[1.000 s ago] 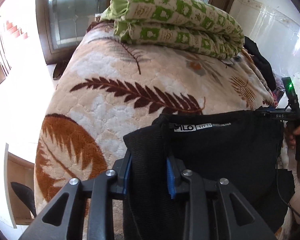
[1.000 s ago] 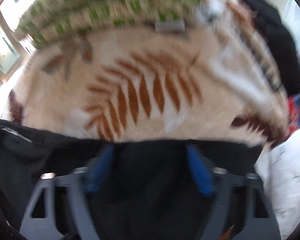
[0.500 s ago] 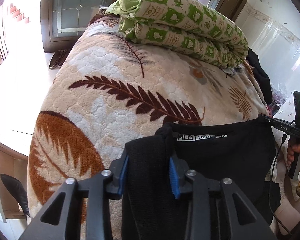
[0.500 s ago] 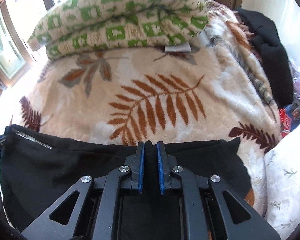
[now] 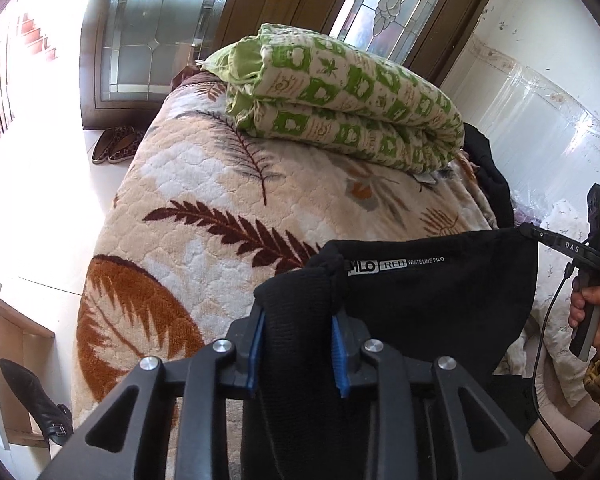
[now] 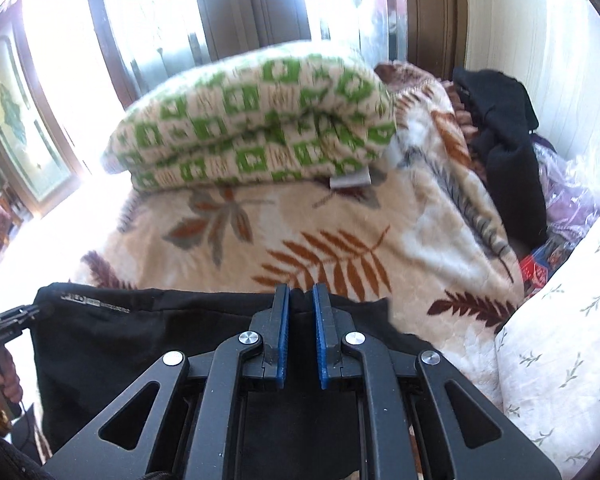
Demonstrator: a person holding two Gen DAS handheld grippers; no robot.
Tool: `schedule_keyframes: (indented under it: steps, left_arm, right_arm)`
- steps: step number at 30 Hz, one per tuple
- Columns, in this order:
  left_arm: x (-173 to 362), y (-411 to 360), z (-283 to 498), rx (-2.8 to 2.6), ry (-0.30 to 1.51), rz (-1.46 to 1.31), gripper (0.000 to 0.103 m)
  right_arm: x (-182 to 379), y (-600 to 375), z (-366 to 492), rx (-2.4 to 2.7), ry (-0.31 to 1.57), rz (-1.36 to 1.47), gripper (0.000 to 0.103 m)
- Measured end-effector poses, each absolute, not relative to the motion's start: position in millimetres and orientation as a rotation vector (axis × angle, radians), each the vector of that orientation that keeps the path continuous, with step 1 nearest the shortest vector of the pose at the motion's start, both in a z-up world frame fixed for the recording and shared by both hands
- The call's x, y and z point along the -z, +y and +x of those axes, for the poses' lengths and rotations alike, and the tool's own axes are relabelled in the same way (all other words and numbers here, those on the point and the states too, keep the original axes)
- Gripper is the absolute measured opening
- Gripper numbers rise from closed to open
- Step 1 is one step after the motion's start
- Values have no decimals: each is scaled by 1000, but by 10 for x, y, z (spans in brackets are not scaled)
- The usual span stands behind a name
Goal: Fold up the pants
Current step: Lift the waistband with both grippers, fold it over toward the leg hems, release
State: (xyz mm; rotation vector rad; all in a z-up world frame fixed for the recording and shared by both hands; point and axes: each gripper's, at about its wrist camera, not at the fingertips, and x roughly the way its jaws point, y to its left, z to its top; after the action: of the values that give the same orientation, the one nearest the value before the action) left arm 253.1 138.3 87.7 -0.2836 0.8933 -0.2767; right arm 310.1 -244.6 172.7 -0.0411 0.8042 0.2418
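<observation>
Black pants (image 5: 432,304) hang stretched by their waistband between my two grippers, above the near end of a leaf-patterned blanket (image 5: 204,200). My left gripper (image 5: 298,354) is shut on a thick bunch of the pants' fabric at one end of the waistband. My right gripper (image 6: 301,320) is shut on the pants' top edge (image 6: 152,320) at the other end. Each gripper shows in the other's view, the right one (image 5: 532,232) and the left one (image 6: 40,312), at the far corner of the cloth.
A folded green-and-white quilt (image 5: 348,100) lies at the far end of the bed. Dark clothes (image 6: 504,140) are piled by the wall on the right. A white floral pillow (image 6: 560,340) lies at the right. Shoes (image 5: 116,144) and a black boot (image 5: 32,404) stand on the floor at the left.
Both grippers have lifted the pants higher above the bed. The right gripper, open a second ago, closed on the waistband edge.
</observation>
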Motion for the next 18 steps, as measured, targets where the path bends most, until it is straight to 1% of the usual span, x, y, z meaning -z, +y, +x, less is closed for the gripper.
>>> schedule_keyframes:
  steps: [2, 6, 12, 18]
  left_arm:
    - [-900, 1395, 2519, 280, 899, -289, 33]
    - [-913, 1430, 2471, 285, 900, -315, 33]
    - [-1054, 1373, 2289, 331, 855, -298, 33]
    - [-1219, 1333, 1882, 423, 812, -251, 33]
  right_arm:
    - [-1823, -2427, 3056, -254, 783, -36, 11]
    - [-1936, -2373, 2933, -276, 755, -51, 11]
    - [-1923, -2421, 2678, -287, 751, -64, 11]
    - [-1876, -2600, 2205, -297, 772, -67, 11]
